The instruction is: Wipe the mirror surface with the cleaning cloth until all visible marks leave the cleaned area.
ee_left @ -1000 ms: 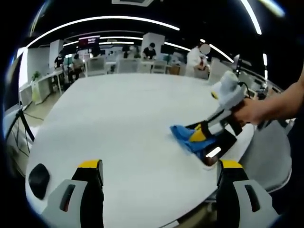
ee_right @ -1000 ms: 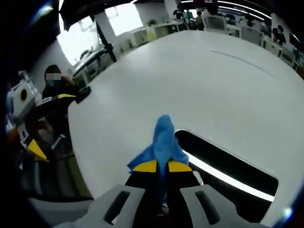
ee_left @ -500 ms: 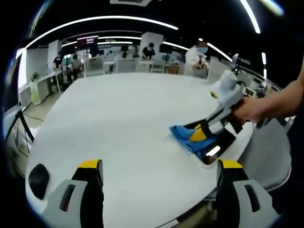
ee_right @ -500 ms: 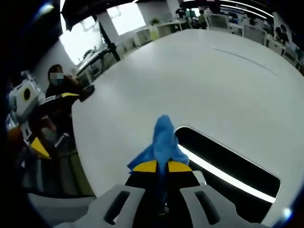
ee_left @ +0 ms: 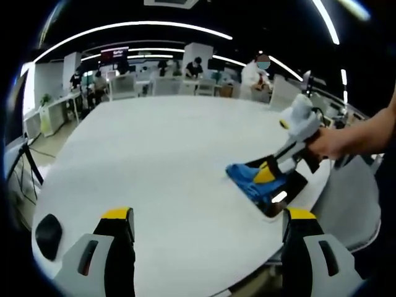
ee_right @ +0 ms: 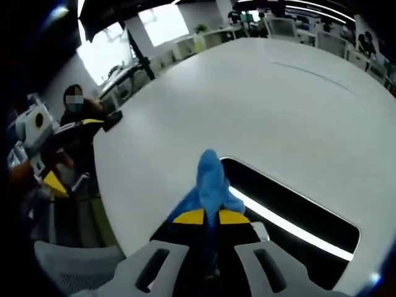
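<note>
A dark mirror (ee_right: 291, 210) lies flat near the edge of the white table (ee_right: 260, 105), reflecting a bright ceiling light strip. My right gripper (ee_right: 211, 217) is shut on a blue cleaning cloth (ee_right: 210, 184), which rests on the mirror's near end. In the left gripper view the blue cloth (ee_left: 247, 174) sits at the mirror's (ee_left: 286, 189) left end with the right gripper (ee_left: 267, 175) pressing it down, held by a person's hand (ee_left: 331, 143). My left gripper (ee_left: 207, 216) hovers over the table's near edge, jaws wide apart, nothing between them.
A black mouse-like object (ee_left: 48, 235) lies at the table's left edge. Office chairs (ee_left: 352, 198) stand beside the table on the right. Desks and several people are in the background. A person (ee_right: 77, 133) stands by the table in the right gripper view.
The right gripper with the cloth has slid a little to the right along the mirror in the left gripper view. The left gripper has stayed put.
</note>
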Demonstrator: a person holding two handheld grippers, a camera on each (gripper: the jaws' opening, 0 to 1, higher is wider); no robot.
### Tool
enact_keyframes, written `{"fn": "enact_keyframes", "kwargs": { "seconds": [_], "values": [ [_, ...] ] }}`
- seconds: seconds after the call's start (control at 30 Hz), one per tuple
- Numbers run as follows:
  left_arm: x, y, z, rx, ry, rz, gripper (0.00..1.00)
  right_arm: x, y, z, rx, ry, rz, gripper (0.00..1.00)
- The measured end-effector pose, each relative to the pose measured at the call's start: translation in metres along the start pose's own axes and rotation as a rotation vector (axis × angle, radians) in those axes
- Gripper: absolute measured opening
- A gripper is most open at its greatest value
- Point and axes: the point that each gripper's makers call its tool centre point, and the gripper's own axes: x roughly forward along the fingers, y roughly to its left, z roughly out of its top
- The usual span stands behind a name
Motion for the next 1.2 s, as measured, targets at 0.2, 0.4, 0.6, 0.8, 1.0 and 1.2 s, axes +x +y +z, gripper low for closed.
{"fn": "enact_keyframes", "kwargs": {
  "seconds": [0.2, 0.4, 0.6, 0.8, 1.0, 1.2],
  "values": [
    [0.006, -0.007, 0.0, -0.001, 0.003, -0.011, 1.0, -0.009, -0.012, -0.007, 0.015, 0.004, -0.006, 0.0],
    [0.011, -0.011, 0.005, 0.012, 0.005, -0.022, 1.0, -0.014, -0.018, -0.012, 0.024, 0.004, -0.005, 0.0],
    [0.012, -0.008, 0.01, 0.018, -0.004, -0.017, 1.0, -0.02, -0.028, -0.018, 0.03, 0.004, -0.007, 0.0],
    [0.012, -0.013, 0.009, 0.02, -0.002, -0.019, 1.0, -0.026, -0.036, -0.022, 0.038, 0.004, -0.012, 0.0],
    [0.011, -0.015, 0.007, 0.019, -0.002, -0.02, 1.0, -0.032, -0.043, -0.026, 0.041, 0.001, -0.017, 0.0],
    [0.009, -0.015, 0.008, 0.018, -0.008, -0.012, 1.0, -0.04, -0.055, -0.033, 0.054, 0.001, -0.027, 0.0]
  ]
}}
